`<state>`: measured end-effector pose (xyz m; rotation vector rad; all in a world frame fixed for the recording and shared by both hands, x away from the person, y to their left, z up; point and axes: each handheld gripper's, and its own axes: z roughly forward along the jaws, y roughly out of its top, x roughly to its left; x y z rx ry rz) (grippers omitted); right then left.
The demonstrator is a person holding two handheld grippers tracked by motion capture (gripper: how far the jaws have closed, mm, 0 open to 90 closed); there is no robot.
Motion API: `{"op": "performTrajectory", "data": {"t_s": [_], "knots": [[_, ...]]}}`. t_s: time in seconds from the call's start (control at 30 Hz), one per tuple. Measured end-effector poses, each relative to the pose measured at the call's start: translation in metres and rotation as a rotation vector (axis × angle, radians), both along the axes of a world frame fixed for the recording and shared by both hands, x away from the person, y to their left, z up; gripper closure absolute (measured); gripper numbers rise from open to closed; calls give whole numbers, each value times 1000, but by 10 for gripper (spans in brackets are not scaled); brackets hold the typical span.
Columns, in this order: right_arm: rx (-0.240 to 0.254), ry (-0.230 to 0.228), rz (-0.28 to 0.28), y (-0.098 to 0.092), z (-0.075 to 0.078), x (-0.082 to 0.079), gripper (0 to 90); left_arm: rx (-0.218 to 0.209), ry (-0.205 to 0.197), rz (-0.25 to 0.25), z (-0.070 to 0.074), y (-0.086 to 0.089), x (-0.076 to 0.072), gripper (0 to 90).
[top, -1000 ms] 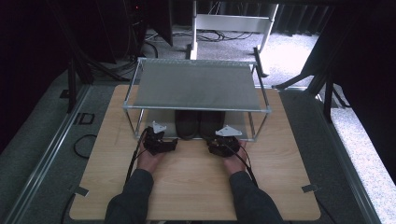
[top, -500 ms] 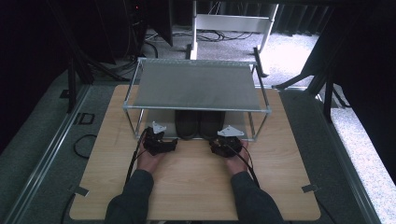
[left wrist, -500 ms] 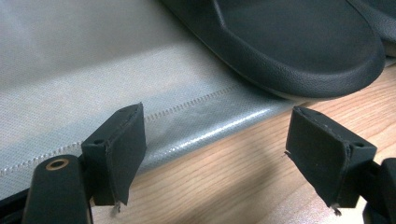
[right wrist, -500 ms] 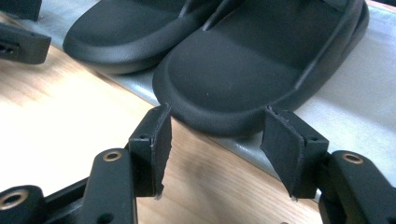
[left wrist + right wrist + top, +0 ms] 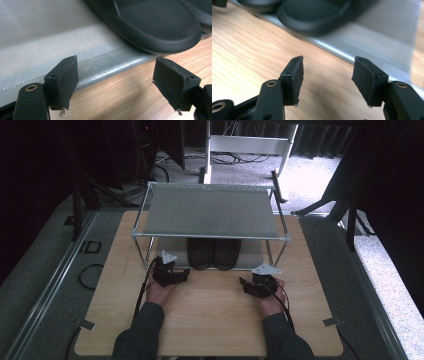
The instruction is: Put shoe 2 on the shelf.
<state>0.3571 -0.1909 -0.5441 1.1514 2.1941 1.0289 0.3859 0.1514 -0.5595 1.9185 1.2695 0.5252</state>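
Observation:
A pair of black shoes (image 5: pixel 214 253) sits side by side on the lower shelf of a metal rack (image 5: pixel 212 212). My left gripper (image 5: pixel 185 274) rests on the wooden table just left of the shoes, open and holding nothing. In the left gripper view its jaws (image 5: pixel 115 61) frame the shelf edge, with a shoe toe (image 5: pixel 155 27) up to the right. My right gripper (image 5: pixel 243 283) is open and holding nothing, on the table in front of the rack's right side. The right gripper view (image 5: pixel 328 60) has blurred shoes (image 5: pixel 317 15) beyond the lower shelf (image 5: pixel 387 32).
The rack stands on thin metal legs (image 5: pixel 142 251) at the far half of the wooden table (image 5: pixel 210 320). Cables (image 5: pixel 90 275) lie on the grey floor to the left. A white frame (image 5: pixel 250 142) stands behind the table.
My right gripper has moved right and back toward the person, away from the shoes. The left gripper has stayed in place.

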Motion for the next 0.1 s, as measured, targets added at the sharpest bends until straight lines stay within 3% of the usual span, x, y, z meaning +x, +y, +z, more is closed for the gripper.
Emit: {"op": "performTrajectory", "data": {"t_s": [0.1], "knots": [[5,14,-7,-10,0,-3,412,1,-1,1,0,0,0,213]]}}
